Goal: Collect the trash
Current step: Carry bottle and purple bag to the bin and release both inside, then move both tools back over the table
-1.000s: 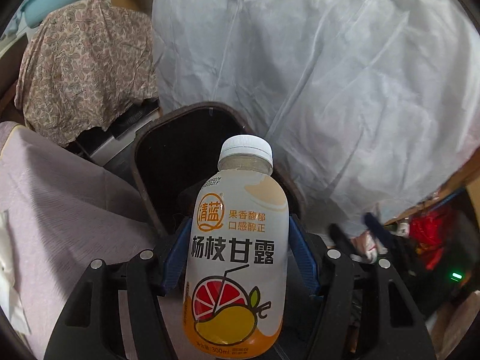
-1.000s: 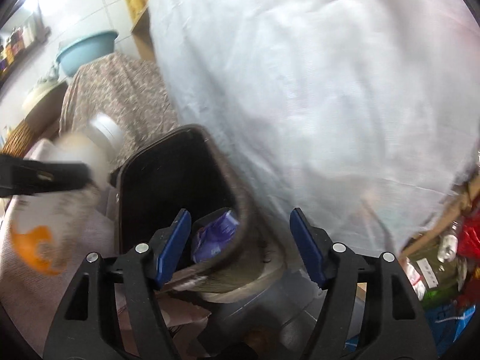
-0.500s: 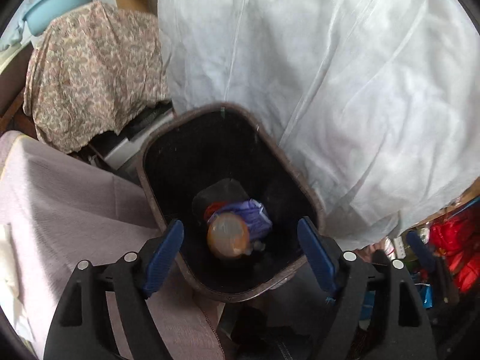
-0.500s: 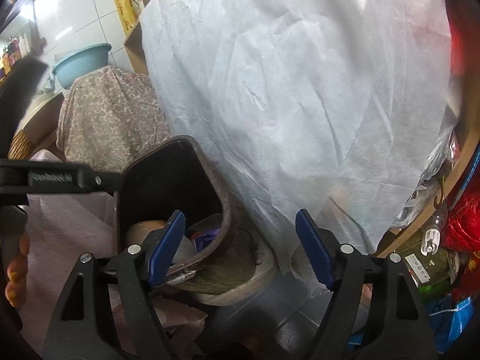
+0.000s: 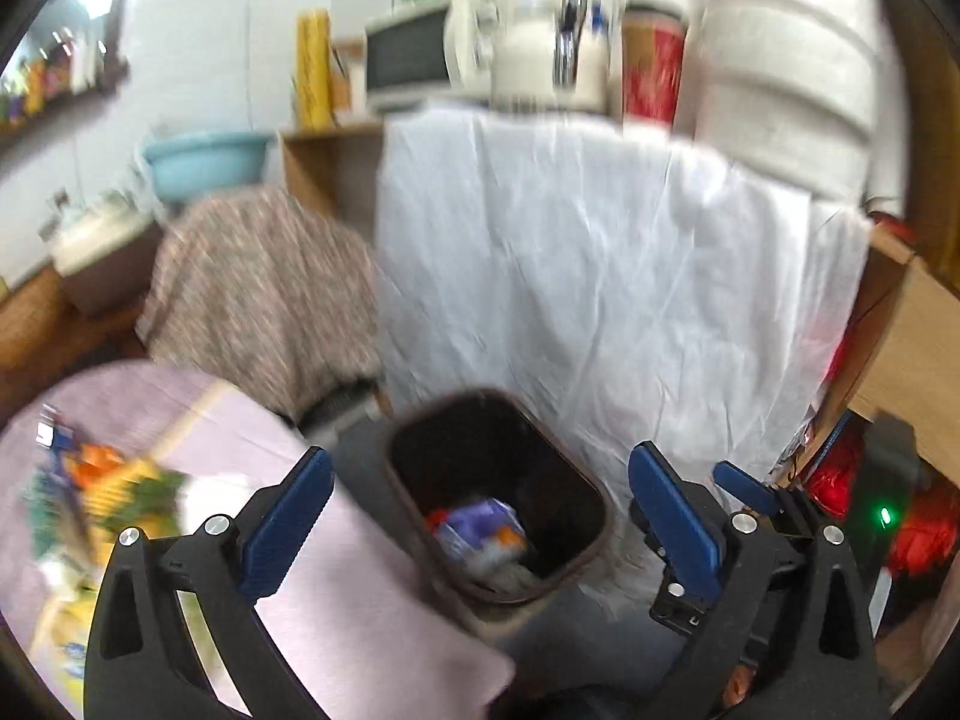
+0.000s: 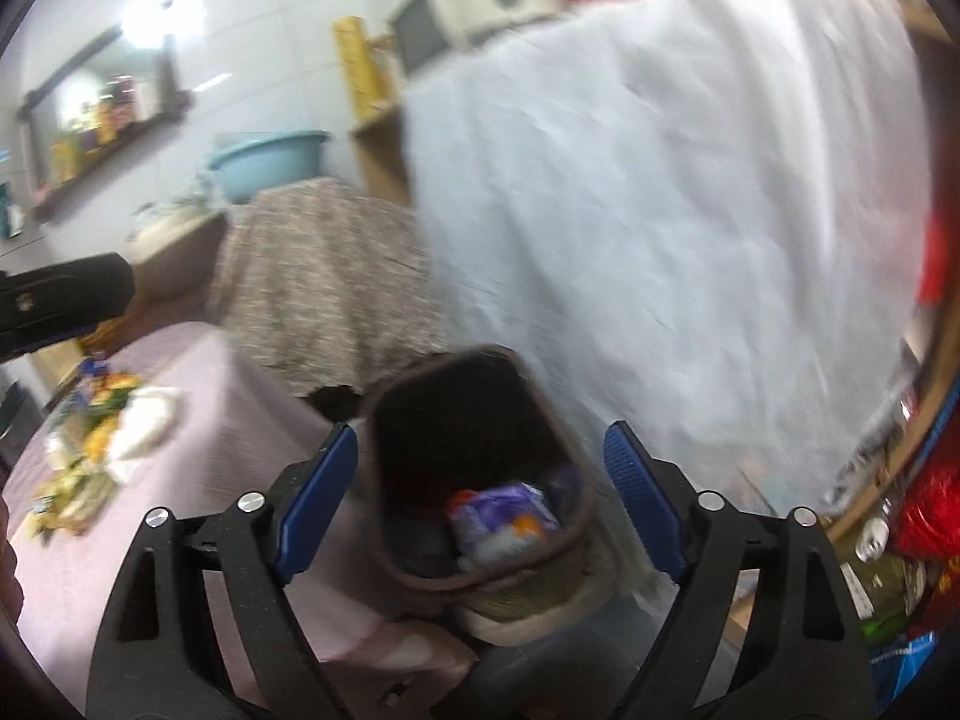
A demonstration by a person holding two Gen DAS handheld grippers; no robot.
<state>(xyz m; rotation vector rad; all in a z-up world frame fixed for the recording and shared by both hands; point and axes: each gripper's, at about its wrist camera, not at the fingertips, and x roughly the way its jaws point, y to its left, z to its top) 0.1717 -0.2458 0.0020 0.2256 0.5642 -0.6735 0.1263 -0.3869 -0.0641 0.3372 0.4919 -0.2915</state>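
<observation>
1. Lying at far left on the pink-clothed table [image 6: 198, 468]: a loose, blurred heap of wrappers and scraps [image 6: 102, 432], yellow, green and white. Same heap in the left wrist view [image 5: 96, 498], too smeared to sort.
2. Left gripper [image 5: 480, 516]: blue-padded fingers [image 5: 285, 531] spread wide apart, nothing between them. It hangs over the table edge and the bin.
3. Centre: dark brown trash bin [image 5: 414, 516], just beside the table edge, mouth open. Inside, low down: a purple wrapper [image 5: 480, 522], something orange touching it, a bit of red at its left.
4. Right gripper [image 6: 480, 504]: fingers [image 6: 645, 504] also wide apart, empty, framing the bin [image 6: 390, 510] from above.
5. Behind the bin: floral cloth [image 5: 264, 300] draped at left, large white sheet [image 5: 600, 300] at right.
6. Far right: red bags [image 5: 924, 528], partly hidden under a wooden shelf.
</observation>
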